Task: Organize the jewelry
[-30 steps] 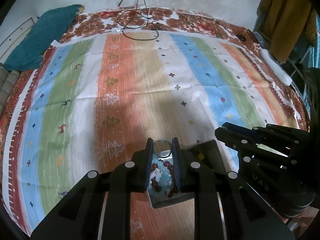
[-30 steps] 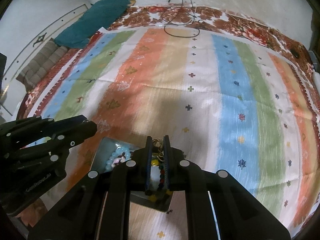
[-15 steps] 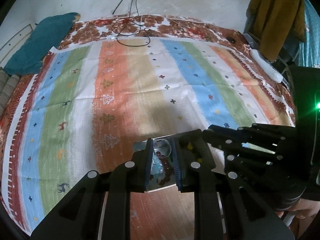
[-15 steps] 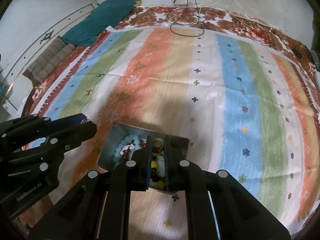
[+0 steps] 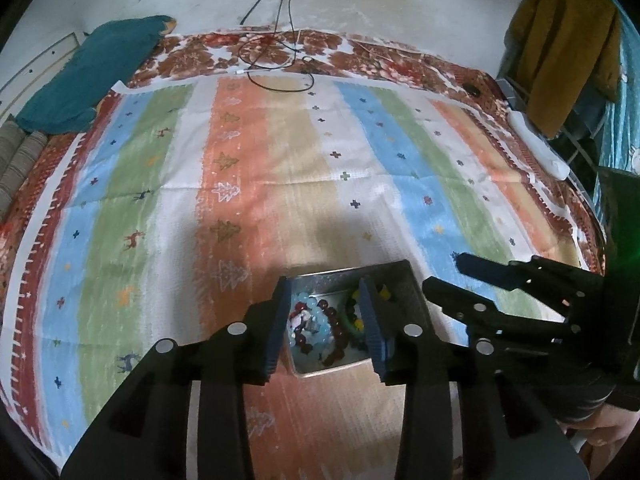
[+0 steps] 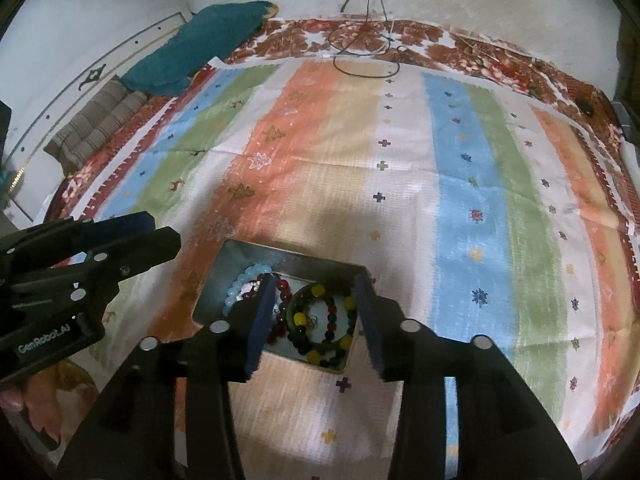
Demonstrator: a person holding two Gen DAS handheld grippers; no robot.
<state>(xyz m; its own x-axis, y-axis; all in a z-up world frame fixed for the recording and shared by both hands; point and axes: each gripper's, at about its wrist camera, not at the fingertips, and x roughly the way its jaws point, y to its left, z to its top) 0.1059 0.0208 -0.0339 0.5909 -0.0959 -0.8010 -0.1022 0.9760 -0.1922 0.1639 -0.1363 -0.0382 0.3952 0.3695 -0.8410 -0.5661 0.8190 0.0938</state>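
I'm holding both my left tongs (image 5: 326,320) and right tongs (image 6: 314,320) wide apart, empty, over the tray (image 6: 224,276); a second ago both were pinched shut.

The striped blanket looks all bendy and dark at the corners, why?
Both wrist views come through a fisheye lens: in the left wrist view the striped blanket bulges and its stripes curve, with black corners around the round picture; in the right wrist view a soft shadow falls beyond the metal tray, and the edges look smeared.

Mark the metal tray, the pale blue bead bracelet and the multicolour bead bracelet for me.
metal tray (image 6: 240,258): right wrist view, far-left inner wall.
pale blue bead bracelet (image 6: 251,271): right wrist view, beads at its far arc.
multicolour bead bracelet (image 6: 317,290): right wrist view, yellow bead at top.
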